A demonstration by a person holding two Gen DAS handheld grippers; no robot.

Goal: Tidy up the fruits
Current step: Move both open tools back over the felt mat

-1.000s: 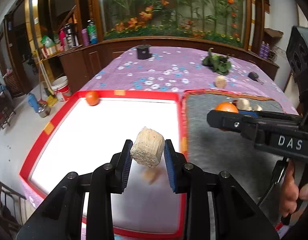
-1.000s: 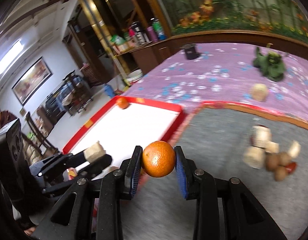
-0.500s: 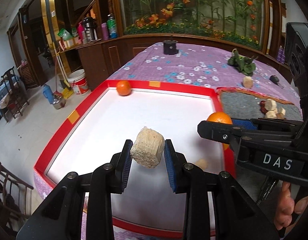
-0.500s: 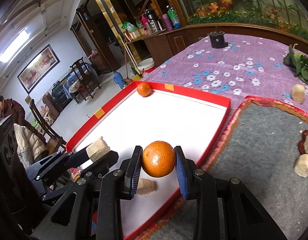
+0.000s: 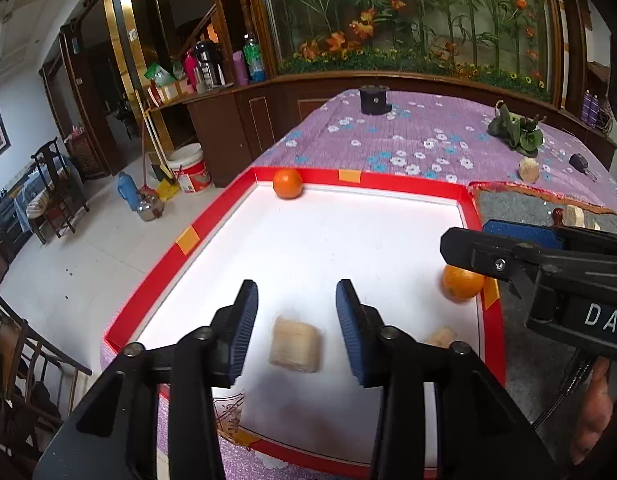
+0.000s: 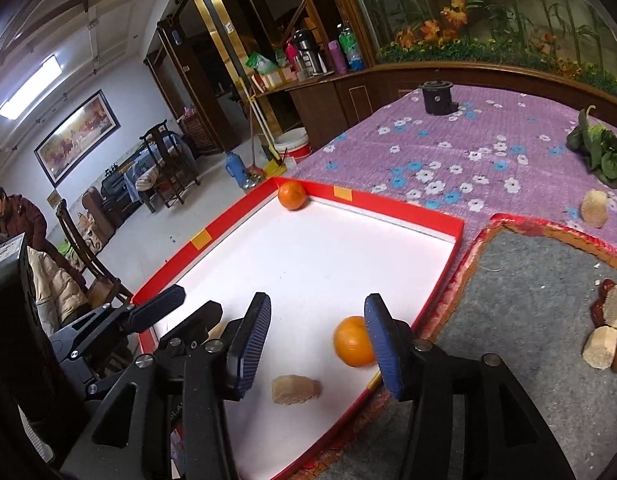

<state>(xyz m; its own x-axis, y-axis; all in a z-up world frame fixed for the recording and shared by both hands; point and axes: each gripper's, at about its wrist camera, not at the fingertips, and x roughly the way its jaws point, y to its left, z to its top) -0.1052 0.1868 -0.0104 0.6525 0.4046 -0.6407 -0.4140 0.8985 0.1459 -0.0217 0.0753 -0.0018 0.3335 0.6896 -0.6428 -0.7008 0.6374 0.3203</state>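
Both grippers had just been opening over the red-rimmed tray [image 5: 212, 216], evidently to drop their loads there. The left gripper [image 5: 296, 320] stood wide, the beige chunk [image 5: 294, 344] free on the white floor below; the right gripper [image 6: 316, 336] gaped too, its orange [image 6: 352, 342] loose at the tray's 4 o'clock corner; another orange [image 5: 287, 183] waited at 11 o'clock.

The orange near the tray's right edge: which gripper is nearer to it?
Right. The right gripper is open directly above the orange; the left gripper is open over the beige chunk, further left.
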